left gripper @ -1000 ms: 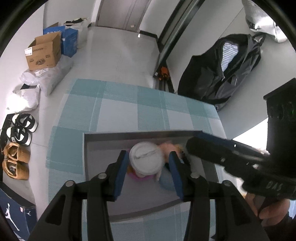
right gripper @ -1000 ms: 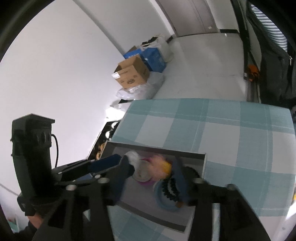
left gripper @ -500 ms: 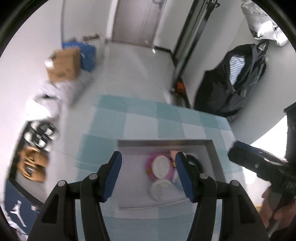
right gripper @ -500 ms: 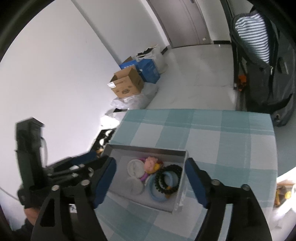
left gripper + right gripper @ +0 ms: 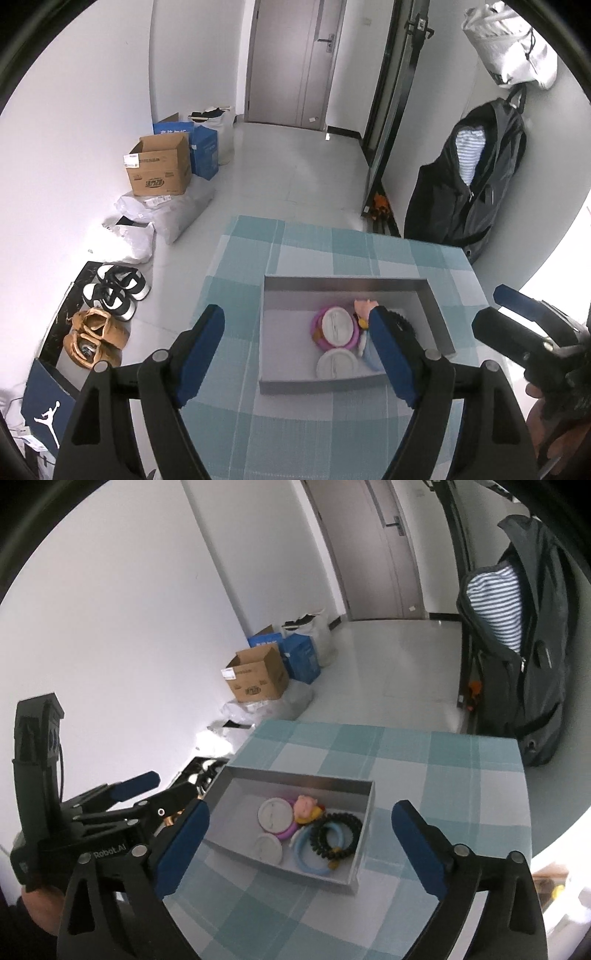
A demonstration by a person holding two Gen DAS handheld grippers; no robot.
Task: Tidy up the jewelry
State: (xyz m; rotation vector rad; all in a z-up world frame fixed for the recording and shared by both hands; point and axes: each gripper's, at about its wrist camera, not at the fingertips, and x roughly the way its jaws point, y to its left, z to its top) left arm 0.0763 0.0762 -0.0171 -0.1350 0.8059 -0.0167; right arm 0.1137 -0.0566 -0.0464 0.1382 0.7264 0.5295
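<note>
A grey open box (image 5: 343, 286) (image 5: 364, 806) sits on the checked blue tablecloth. Inside lie two white round lids (image 5: 336, 325) (image 5: 275, 814), a pink ring (image 5: 316, 325), a pink pig figure (image 5: 306, 805), a light blue ring (image 5: 306, 854) and a black bead bracelet (image 5: 349, 829). My left gripper (image 5: 297, 358) is open and empty, raised above the box's near left. My right gripper (image 5: 299, 843) is open and empty, raised above the box; it also shows at the right of the left wrist view (image 5: 517, 325).
The table (image 5: 295, 435) with the checked cloth stands in a hallway. On the floor to the left are shoes (image 5: 114, 291), plastic bags (image 5: 162, 218) and cardboard boxes (image 5: 159, 170). A dark jacket (image 5: 469, 177) hangs at the right wall. A door (image 5: 295, 62) is at the back.
The left gripper let go of a white lid, which now lies in the box. Both grippers opened wide and pulled back and up from the box.
</note>
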